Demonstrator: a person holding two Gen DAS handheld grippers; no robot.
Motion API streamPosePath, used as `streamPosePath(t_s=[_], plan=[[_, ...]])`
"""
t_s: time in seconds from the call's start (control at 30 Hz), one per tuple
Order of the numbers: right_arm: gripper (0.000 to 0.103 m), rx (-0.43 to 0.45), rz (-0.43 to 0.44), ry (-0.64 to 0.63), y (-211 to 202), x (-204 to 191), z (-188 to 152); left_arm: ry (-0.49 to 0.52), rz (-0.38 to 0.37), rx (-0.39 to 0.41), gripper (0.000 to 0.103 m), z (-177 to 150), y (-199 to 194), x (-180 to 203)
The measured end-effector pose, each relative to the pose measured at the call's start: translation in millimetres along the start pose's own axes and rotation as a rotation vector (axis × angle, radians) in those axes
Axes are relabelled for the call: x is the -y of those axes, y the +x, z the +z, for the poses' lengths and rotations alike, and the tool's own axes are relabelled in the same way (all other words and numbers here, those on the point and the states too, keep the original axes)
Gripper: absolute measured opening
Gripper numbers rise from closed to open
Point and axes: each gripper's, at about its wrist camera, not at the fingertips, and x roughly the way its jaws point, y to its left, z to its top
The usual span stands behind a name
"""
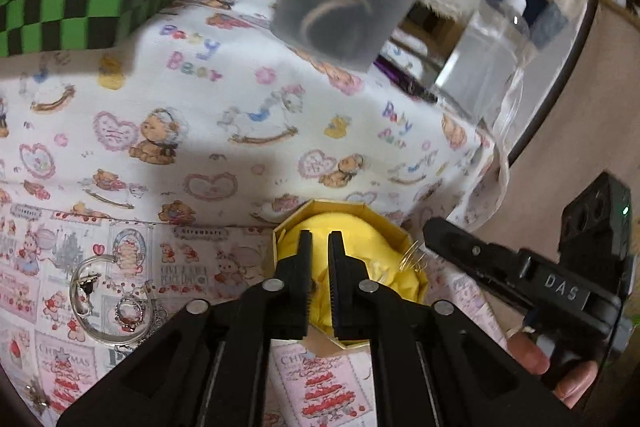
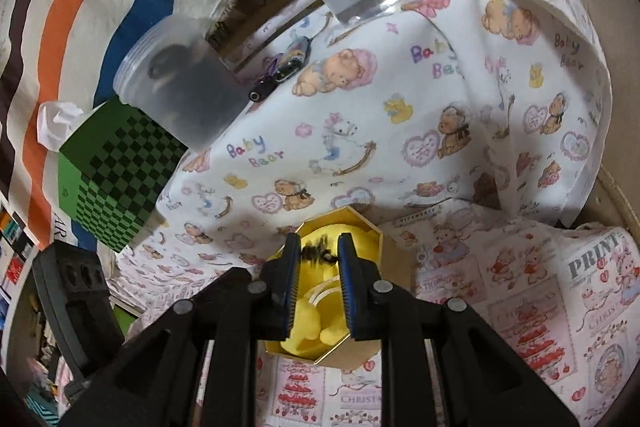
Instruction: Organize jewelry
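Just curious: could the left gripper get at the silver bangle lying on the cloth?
Probably yes. The bangle lies uncovered on the cloth, nothing between it and the left gripper, whose jaws are shut and would need opening.

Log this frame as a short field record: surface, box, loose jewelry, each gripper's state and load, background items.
surface: printed bear-pattern cloth
box: gold octagonal box, open, yellow padding inside
loose jewelry: silver bangle and ring on the cloth, left of the box
left gripper: shut, nothing held, over the box
right gripper: shut on dark beaded piece, above the box
background: green checkered box, clear plastic jar
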Motion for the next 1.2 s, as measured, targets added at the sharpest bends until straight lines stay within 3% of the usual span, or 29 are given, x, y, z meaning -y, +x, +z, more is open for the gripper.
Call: streamPosePath(t_s=[0.07, 0.2, 0.27, 0.37, 0.43, 0.53, 0.63, 0.73, 0.83, 1.1, 1.2], plan=[[0.018, 0.001, 0.012, 0.006, -1, -1, 0, 0.007, -0.010, 0.006, 0.011, 2, -3, 0], [0.041, 0.025, 0.014, 0.011, -7, 0, 1, 0.045, 0.018, 0.064, 0.027, 2, -15, 6], [0.042, 0.039, -0.002, 0.004, -11, 0, 2, 0.062, 0.029, 0.089, 0.028, 3, -22, 11], [0.051, 0.064, -0.014, 0.010, -18, 0, 3, 0.078, 0.075, 0.149, 0.032, 8, -45, 20], [0.056, 0.083, -0.026, -0.001, -25, -3, 5, 0.106, 0.079, 0.222, 0.049, 12, -69, 30], [0.063, 0.115, -0.033, -0.022, -34, -8, 5, 0.188, 0.145, 0.319, 0.066, 16, -102, 43], [0.067, 0.129, -0.024, -0.040, -40, -17, 3, 0.262, 0.207, 0.355, 0.075, 14, -125, 45], [0.071, 0.135, -0.015, -0.067, -44, -29, -1, 0.316, 0.295, 0.354, 0.087, 6, -143, 34], [0.072, 0.137, -0.017, -0.121, -45, -46, -8, 0.307, 0.397, 0.303, 0.090, -4, -149, 14], [0.076, 0.118, -0.039, -0.261, -34, -83, -36, 0.127, 0.463, 0.231, 0.094, -33, -158, -61], [0.088, 0.116, -0.042, -0.286, -29, -91, -44, 0.105, 0.499, 0.141, 0.094, -31, -151, -79]])
